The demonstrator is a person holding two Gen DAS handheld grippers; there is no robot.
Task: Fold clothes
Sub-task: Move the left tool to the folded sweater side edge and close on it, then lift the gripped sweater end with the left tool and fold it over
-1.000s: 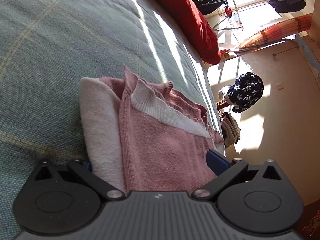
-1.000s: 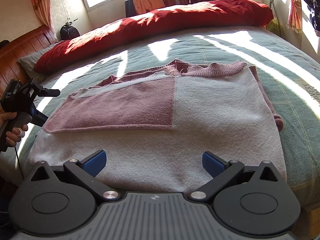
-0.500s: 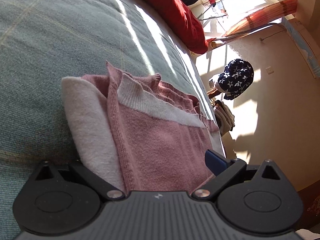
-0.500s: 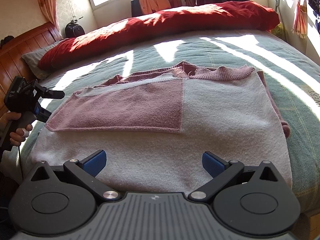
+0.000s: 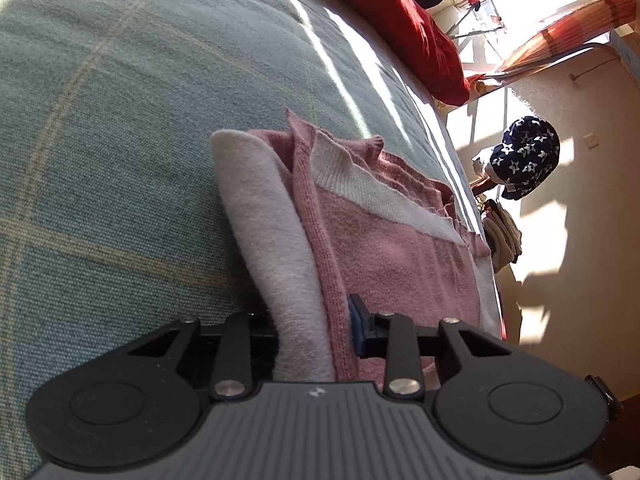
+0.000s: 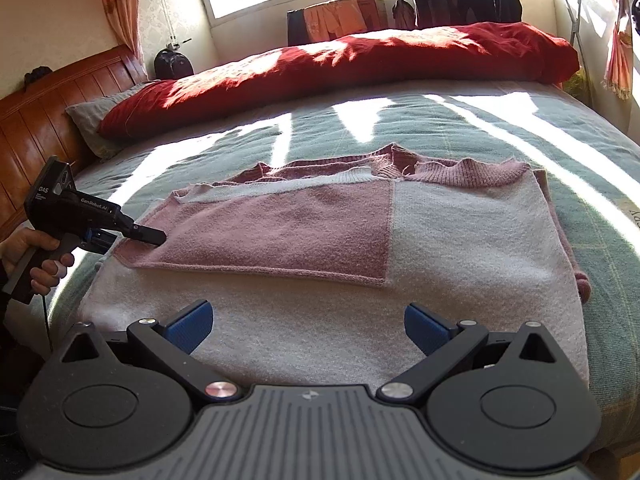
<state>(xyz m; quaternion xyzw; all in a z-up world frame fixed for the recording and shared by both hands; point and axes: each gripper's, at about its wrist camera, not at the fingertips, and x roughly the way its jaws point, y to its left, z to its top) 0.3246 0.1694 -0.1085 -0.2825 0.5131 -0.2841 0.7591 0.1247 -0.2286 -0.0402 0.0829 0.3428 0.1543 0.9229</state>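
Observation:
A pink and white knit sweater lies flat on the bed, with a pink sleeve folded across its front. My left gripper is shut on the sweater's left edge, pinching white and pink layers. It also shows in the right wrist view at the sweater's left side, held by a hand. My right gripper is open and empty, hovering over the sweater's near hem.
The bed has a green plaid cover. A red duvet lies along the far side, with a wooden headboard at left. A star-patterned dark hat hangs by the wall past the bed's edge.
My left gripper has closed on the sweater's left edge; its jaws were wide before. My right gripper has risen and pulled back slightly and stays open.

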